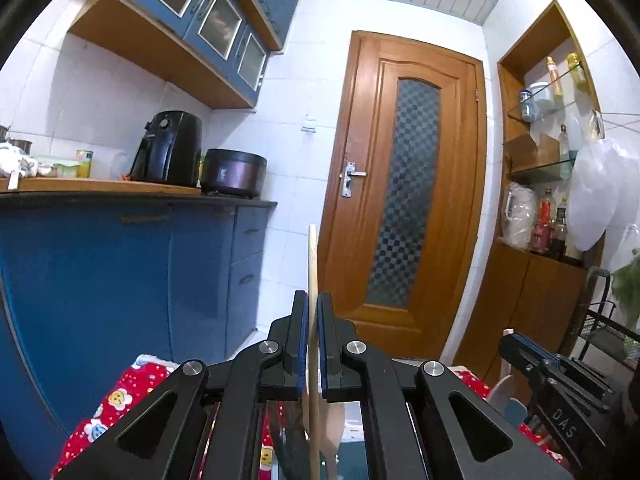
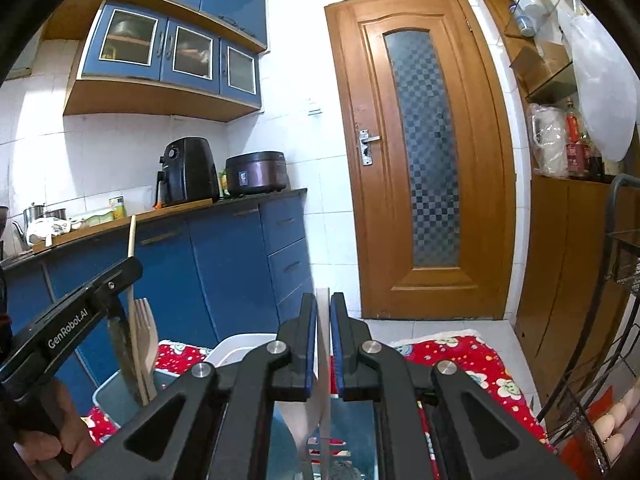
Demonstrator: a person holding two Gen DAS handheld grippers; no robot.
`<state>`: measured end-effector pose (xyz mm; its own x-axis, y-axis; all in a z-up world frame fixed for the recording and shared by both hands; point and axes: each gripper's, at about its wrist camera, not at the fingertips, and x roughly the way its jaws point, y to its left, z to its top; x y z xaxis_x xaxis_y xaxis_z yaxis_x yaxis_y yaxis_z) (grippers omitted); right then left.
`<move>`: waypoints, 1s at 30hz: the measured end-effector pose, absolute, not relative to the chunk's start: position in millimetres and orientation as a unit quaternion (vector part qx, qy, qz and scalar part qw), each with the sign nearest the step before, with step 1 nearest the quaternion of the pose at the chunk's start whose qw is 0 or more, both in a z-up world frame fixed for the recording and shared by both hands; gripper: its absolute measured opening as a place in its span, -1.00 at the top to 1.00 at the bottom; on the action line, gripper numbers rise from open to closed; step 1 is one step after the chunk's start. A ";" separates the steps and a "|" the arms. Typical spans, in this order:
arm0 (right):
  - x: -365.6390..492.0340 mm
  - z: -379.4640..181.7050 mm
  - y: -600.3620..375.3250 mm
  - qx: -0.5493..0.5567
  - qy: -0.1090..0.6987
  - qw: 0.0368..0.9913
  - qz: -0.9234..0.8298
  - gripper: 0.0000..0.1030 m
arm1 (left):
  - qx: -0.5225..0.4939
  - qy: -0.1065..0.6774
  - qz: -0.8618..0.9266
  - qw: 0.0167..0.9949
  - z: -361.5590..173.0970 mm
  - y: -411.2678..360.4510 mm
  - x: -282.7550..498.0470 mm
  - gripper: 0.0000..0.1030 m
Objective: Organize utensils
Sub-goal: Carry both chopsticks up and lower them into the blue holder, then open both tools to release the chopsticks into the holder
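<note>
My left gripper [image 1: 313, 300] is shut on a thin wooden stick handle [image 1: 312, 256] that stands upright between its blue pads. In the right wrist view that same gripper [image 2: 134, 270] holds the stick [image 2: 131, 236] above a pale utensil bin [image 2: 105, 394]. A slotted wooden spatula [image 2: 145, 332] and a dark blade [image 2: 120, 354] stand in the bin. My right gripper [image 2: 323, 300] is shut on a flat white utensil handle [image 2: 322, 312], whose wider end [image 2: 302, 416] hangs below the jaws. The right gripper [image 1: 520, 344] also shows low at the right of the left wrist view.
A red flowered cloth [image 2: 472, 360] covers the surface below, with a white basket [image 2: 240, 344] on it. A black wire rack [image 2: 624, 264] holding eggs [image 2: 604, 426] stands at the right. Blue cabinets [image 2: 224, 256], a counter with appliances [image 2: 188, 170] and a wooden door [image 2: 424, 160] lie ahead.
</note>
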<state>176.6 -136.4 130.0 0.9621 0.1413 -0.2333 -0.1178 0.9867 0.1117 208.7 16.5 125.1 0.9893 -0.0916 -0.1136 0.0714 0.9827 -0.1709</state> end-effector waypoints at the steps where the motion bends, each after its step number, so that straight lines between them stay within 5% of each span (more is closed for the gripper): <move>1: 176.1 130.2 -136.8 0.051 0.123 0.989 0.070 0.82 | -0.085 0.062 -0.042 0.994 125.2 17.3 207.8 0.92; 9: 169.8 135.5 -137.9 0.077 0.138 0.983 0.094 0.51 | -0.081 0.083 -0.041 0.992 128.5 19.4 204.7 0.73; 18: 149.0 150.7 -135.5 0.079 0.127 0.983 0.105 0.48 | -0.090 0.097 -0.055 0.990 137.2 25.6 192.1 0.35; 30: 111.4 162.5 -134.5 0.086 0.148 0.978 0.117 0.46 | -0.077 0.111 -0.071 0.988 151.9 30.2 150.3 0.32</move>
